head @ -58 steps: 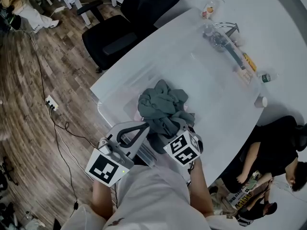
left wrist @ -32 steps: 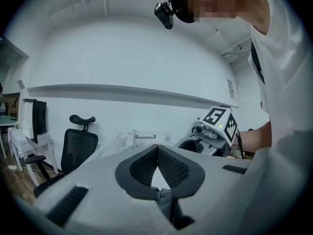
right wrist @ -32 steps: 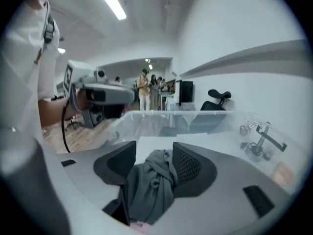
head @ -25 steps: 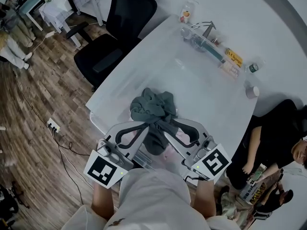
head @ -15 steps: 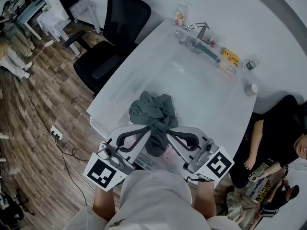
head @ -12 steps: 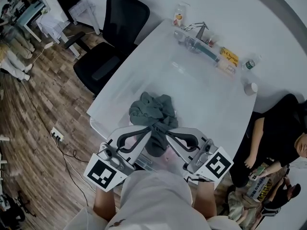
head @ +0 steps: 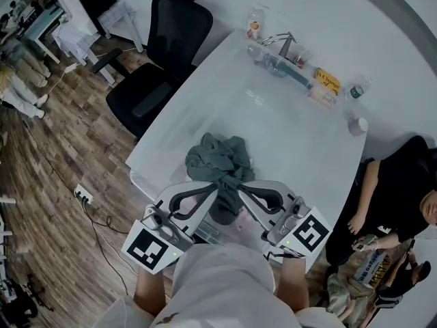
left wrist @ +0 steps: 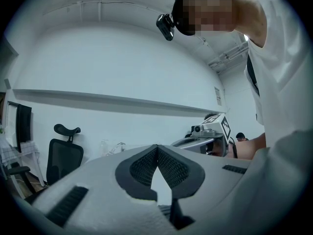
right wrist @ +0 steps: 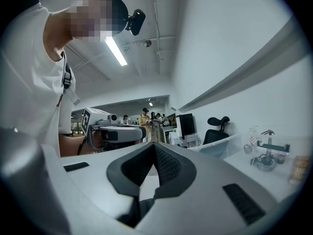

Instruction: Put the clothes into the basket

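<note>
- Clothes [head: 218,157], a grey-green bundle, are seen on the white table [head: 293,135] near its front edge, with one fold hanging past the edge between the two grippers.
- Left gripper [head: 216,188] is closed, with a dark strip of the clothes pinched between its jaws.
- Right gripper [head: 238,187] is closed on the same bundle, just beside the left one.
- Black chair [head: 160,53] is drawn up at the table's far-left side.
</note>
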A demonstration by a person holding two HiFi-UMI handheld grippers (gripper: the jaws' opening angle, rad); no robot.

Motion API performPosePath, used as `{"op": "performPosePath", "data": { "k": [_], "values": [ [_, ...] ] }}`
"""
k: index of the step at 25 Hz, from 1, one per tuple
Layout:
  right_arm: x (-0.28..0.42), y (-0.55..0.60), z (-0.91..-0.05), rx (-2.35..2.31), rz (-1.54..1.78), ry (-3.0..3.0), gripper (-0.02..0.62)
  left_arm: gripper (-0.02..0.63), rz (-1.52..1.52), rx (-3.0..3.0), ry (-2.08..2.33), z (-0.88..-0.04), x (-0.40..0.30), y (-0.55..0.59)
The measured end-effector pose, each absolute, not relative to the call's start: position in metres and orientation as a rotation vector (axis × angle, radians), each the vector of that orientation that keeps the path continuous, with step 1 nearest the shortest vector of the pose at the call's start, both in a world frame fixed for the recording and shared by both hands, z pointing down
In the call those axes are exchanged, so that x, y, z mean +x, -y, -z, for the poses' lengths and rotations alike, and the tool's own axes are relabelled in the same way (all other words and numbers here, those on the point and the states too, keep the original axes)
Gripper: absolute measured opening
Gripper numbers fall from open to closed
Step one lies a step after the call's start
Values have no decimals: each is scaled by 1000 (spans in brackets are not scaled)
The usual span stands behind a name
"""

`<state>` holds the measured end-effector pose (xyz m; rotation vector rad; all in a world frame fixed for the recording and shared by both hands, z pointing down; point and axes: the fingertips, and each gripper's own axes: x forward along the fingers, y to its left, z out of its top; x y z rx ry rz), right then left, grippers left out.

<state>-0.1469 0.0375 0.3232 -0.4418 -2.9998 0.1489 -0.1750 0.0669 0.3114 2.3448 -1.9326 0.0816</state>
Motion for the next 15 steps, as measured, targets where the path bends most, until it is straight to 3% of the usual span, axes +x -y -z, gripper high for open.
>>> {"op": "performPosePath", "data": {
  "k": [15],
  "values": [
    [-144,-33,-326,-436,-140,2996,3,6,-75,2338,1924,-318,-170,-62]
  ]
}}
